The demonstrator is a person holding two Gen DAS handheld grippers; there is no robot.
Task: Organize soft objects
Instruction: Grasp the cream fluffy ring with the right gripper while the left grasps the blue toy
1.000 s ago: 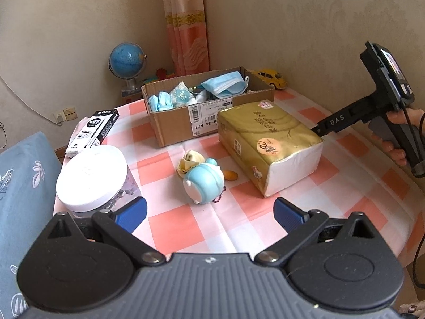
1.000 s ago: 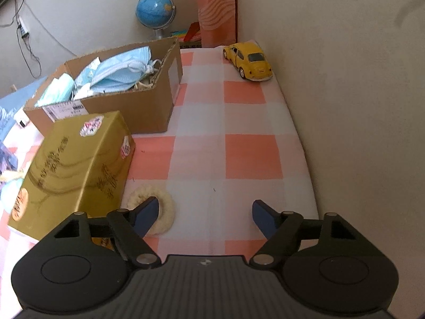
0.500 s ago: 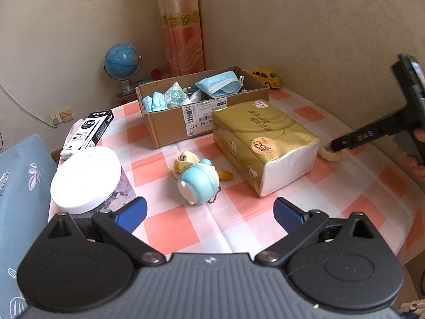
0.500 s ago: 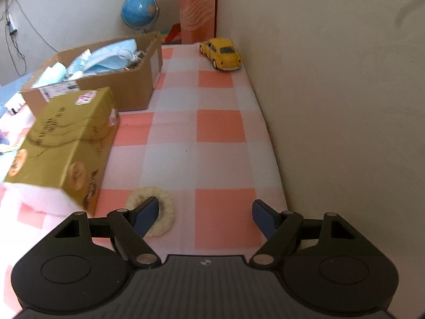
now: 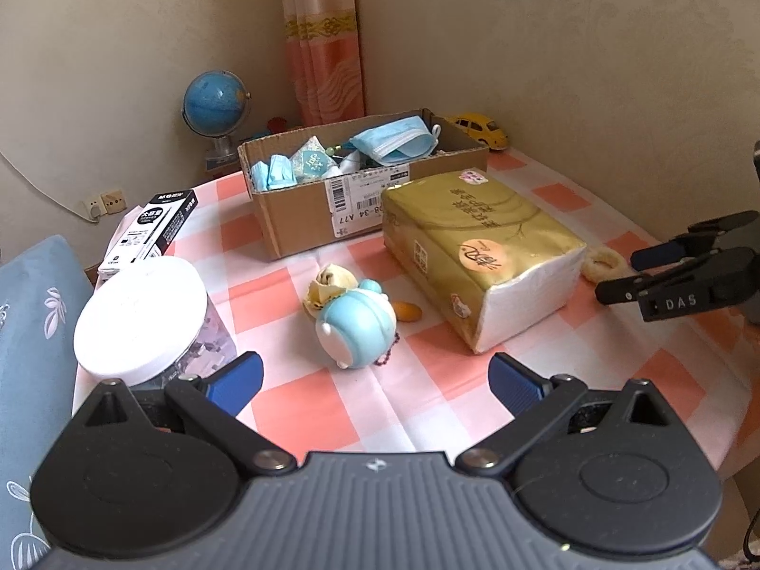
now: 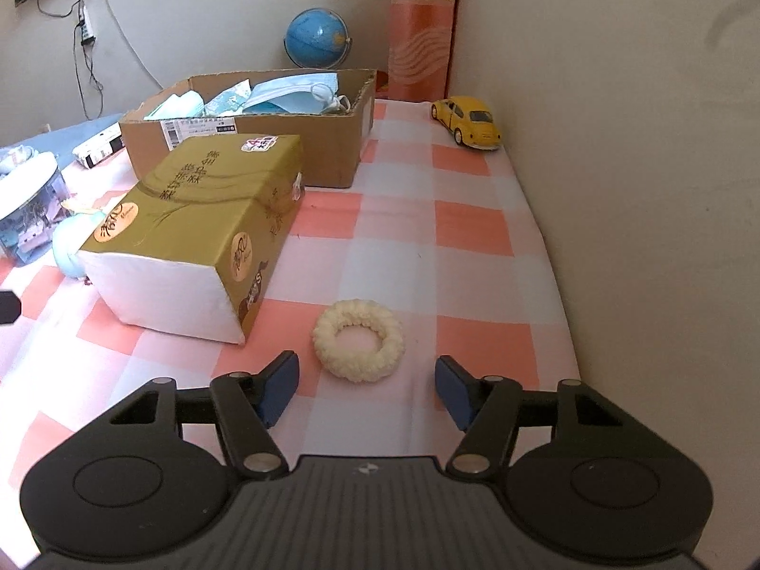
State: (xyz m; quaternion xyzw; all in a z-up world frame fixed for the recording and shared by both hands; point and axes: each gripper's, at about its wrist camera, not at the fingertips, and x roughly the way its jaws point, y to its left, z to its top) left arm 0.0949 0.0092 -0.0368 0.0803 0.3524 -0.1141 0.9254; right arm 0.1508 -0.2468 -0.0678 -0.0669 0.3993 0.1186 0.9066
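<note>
Meanwhile, the right gripper [image 6: 365,382] is closing just short of a cream scrunchie [image 6: 358,339], pads not touching it; the left gripper [image 5: 375,380] hangs wide apart, empty.

Table [image 6: 470,228] with pink-and-white checked cloth. On it: cardboard box [image 6: 304,152], gold tissue pack [image 6: 199,218], fluffy cream ring [image 6: 358,339], yellow toy car [image 6: 468,121], blue round toy [image 5: 356,323], white-lid jar [image 5: 142,318], black-and-white box [image 5: 152,230].
</note>
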